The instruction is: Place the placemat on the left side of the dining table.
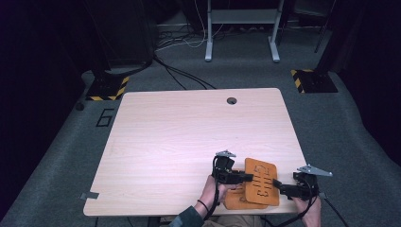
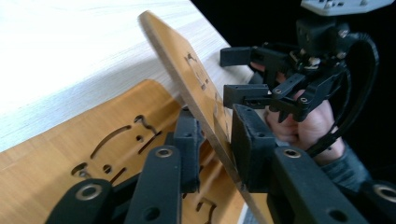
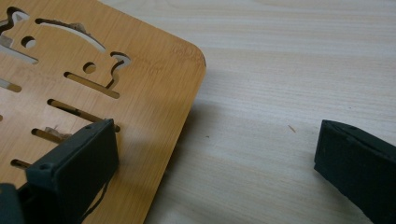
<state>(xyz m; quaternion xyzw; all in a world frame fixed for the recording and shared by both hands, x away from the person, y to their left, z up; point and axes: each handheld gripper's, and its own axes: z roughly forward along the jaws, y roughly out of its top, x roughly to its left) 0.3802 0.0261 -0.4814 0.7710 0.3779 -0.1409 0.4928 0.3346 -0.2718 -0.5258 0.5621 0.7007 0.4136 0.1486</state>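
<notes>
Left gripper (image 2: 212,149) pinching my upper bamboo board (image 2: 187,74) on edge | right gripper (image 3: 215,172) spread wide | lower board (image 2: 70,140) flat on table (image 1: 179,127)

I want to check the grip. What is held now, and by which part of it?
The left gripper holds the upper wooden board by its edge, tilted above the lower board. The right gripper is open and holds nothing.

Looks like a lab/test room tbh: bare wood table (image 1: 189,137) on grey carpet (image 1: 331,123), hazard-striped stand bases (image 1: 108,88), loose cables (image 1: 182,40), dark surroundings.
</notes>
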